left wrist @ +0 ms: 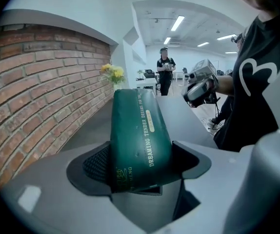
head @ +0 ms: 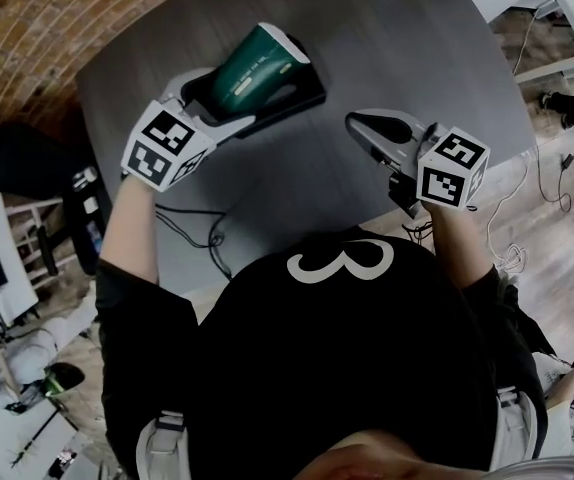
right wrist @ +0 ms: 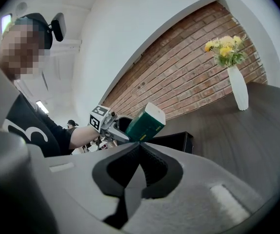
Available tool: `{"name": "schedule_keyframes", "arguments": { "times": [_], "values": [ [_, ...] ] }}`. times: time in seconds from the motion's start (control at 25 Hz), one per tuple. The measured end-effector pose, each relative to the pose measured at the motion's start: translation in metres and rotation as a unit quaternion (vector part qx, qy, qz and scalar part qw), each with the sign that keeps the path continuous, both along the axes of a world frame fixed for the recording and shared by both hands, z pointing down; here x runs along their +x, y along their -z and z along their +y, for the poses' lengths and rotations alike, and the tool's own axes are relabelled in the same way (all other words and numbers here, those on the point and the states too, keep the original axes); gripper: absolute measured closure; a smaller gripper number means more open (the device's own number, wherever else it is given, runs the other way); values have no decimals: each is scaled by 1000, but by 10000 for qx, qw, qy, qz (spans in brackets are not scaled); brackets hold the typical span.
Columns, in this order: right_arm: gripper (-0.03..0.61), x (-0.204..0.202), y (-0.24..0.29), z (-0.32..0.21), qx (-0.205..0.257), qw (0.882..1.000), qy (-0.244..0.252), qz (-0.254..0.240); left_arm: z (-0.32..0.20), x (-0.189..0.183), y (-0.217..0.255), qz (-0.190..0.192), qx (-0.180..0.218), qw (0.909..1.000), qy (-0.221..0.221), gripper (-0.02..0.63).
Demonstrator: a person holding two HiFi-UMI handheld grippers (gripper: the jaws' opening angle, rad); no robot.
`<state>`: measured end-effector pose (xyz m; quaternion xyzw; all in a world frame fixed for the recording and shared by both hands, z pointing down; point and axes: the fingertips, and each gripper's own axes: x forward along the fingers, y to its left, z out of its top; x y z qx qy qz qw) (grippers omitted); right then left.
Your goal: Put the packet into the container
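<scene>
A dark green packet [head: 252,63] with a white end is held at its lower end between the pads of my left gripper [head: 215,96]. It hangs tilted over the black container [head: 302,96] on the dark grey table [head: 397,48]. In the left gripper view the packet [left wrist: 140,130] fills the jaws of the left gripper [left wrist: 140,172]. My right gripper [head: 367,128] hovers to the right of the container, jaws together and empty. The right gripper view shows the right gripper [right wrist: 139,147], and beyond it the packet [right wrist: 146,123] above the container [right wrist: 171,141].
A white vase of yellow flowers [right wrist: 237,89] stands on the table by the brick wall [right wrist: 189,77]. The flowers [left wrist: 113,74] also show in the left gripper view. A person [left wrist: 165,69] stands far off. Cables [head: 197,228] lie on the floor near the table's front edge.
</scene>
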<state>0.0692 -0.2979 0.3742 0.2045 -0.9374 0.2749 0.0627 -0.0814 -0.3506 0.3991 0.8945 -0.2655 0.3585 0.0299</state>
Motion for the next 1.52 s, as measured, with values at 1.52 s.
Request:
{"name": "schedule_keyframes", "arguments": {
  "times": [1.52],
  "values": [
    [577,18,-29,-12,-381,9991,-97,162,-15,20,-87,-183,-1084,9915,-699,144]
  ]
}}
